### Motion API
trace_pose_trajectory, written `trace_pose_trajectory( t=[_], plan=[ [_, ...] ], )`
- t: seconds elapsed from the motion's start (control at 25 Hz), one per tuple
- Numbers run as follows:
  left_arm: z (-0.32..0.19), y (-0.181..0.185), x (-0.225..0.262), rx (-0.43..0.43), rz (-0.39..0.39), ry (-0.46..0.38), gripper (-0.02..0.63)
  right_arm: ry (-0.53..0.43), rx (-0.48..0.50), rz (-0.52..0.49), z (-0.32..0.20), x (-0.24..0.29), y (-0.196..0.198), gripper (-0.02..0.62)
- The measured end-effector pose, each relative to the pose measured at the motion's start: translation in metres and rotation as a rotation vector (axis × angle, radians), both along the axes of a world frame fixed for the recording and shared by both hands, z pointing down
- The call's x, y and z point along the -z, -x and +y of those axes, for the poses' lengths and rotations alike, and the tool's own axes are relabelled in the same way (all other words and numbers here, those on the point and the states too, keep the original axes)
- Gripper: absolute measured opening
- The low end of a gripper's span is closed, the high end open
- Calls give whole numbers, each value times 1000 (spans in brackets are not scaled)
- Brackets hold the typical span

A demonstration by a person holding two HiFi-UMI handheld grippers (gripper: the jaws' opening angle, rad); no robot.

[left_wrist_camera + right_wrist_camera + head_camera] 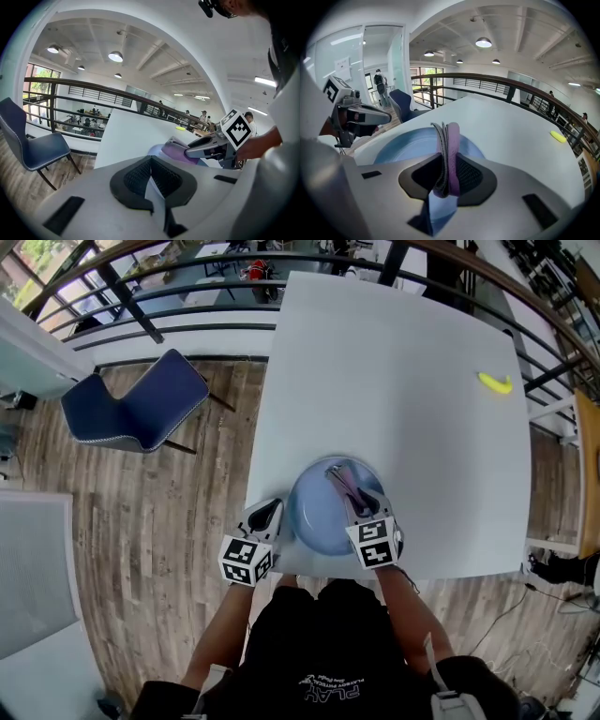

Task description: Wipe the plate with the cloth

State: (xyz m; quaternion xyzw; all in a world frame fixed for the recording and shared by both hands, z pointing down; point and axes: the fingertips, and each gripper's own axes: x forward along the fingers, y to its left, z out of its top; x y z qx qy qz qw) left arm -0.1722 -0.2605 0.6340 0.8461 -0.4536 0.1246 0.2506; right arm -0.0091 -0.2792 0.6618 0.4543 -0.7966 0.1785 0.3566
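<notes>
Two grippers here: my right gripper is clamped on the folded purple-grey cloth, held edge-up over the round light-blue plate right under its jaws. My left gripper is pinched closed on nothing, just beside that plate's left rim, at the edge of the white table.

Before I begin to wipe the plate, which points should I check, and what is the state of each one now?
1. Cloth gripped: ok. The right gripper is shut on the cloth.
2. Cloth over the plate: ok, by the head view.
3. Cloth touching the plate: cannot tell.
4. Plate steadied: not ok. The left gripper is shut and empty, beside the plate's left rim.
5. Plate's place: ok. It lies flat on the table, though near the front edge.
6. Wiping area free: ok. The yellow thing lies far off.
</notes>
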Motion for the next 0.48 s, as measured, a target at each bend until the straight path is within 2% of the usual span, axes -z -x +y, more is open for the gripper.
trace_pose_trajectory(
  t=[0.48],
  plan=[
    [17,7,-12,11,-8,25,14,39,131,-52,41,0,56,98]
  ],
)
